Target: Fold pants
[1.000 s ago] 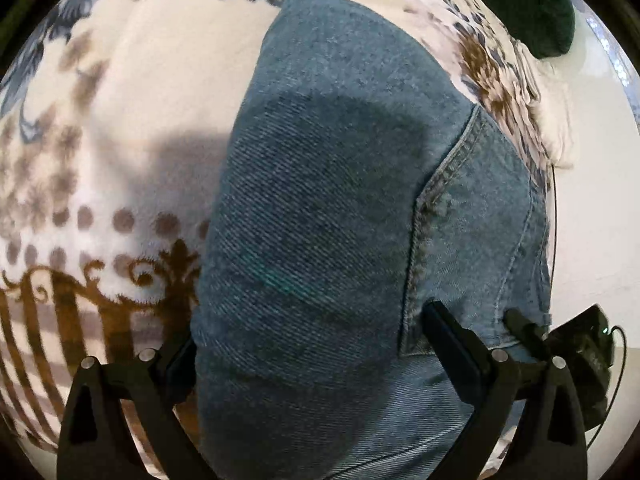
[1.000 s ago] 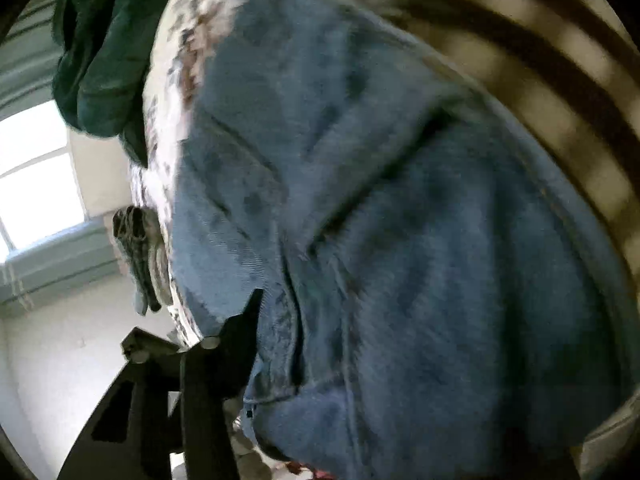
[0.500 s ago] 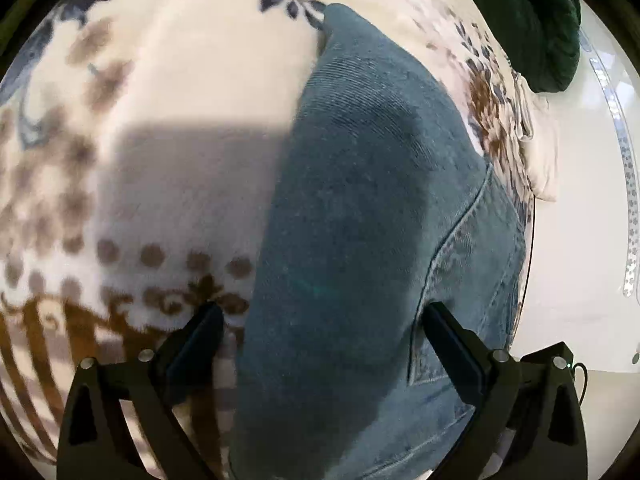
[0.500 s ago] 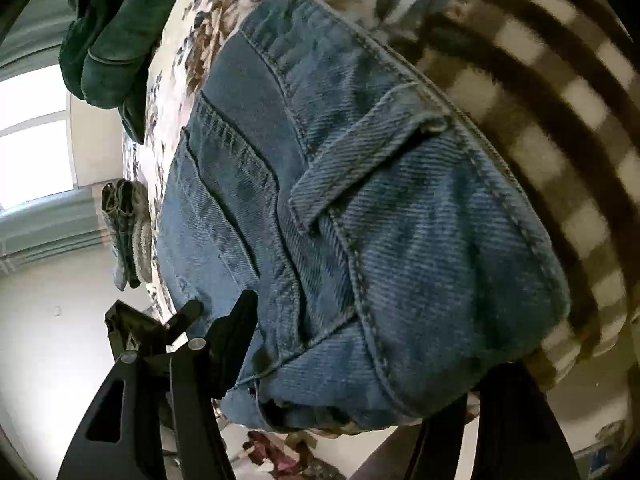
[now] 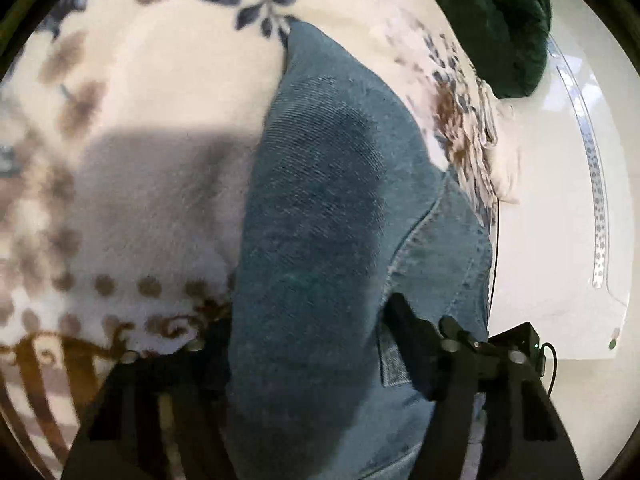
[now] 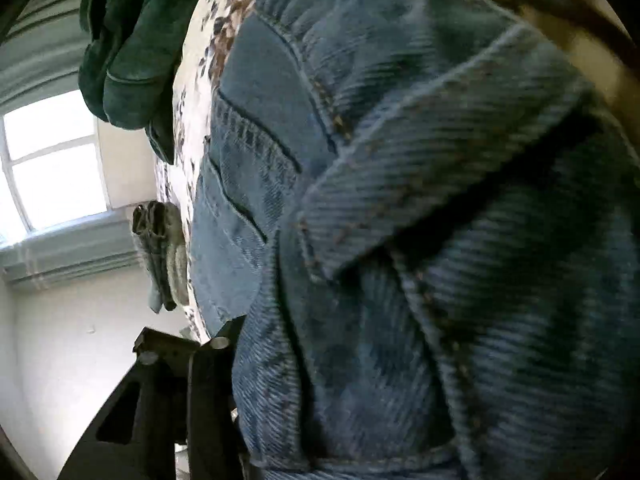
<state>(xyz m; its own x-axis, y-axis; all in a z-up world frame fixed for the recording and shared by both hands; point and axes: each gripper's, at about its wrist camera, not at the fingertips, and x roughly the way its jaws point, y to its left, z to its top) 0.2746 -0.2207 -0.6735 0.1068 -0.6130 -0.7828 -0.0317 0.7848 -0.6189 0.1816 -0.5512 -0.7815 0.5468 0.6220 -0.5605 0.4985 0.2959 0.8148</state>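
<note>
Folded blue jeans (image 5: 328, 216) lie on a cream floral blanket (image 5: 152, 128). In the left wrist view my left gripper (image 5: 308, 340) has its two black fingers on either side of the folded denim's near end, closed in on it; the back pocket seam shows by the right finger (image 5: 408, 332). In the right wrist view the jeans' waistband and belt loop (image 6: 420, 128) fill the frame. My right gripper's left finger (image 6: 216, 360) presses the denim's edge; its other finger is hidden behind the cloth.
A dark green garment (image 5: 504, 20) lies at the blanket's far end and also shows in the right wrist view (image 6: 128, 48). Folded grey-blue clothes (image 6: 160, 256) hang at the blanket's edge. A white wall (image 5: 560, 208) and a window (image 6: 48, 168) lie beyond.
My left gripper's fingers have closed in from wide apart onto the folded jeans. The right gripper has moved closer to the waistband, whose denim now hides its right finger.
</note>
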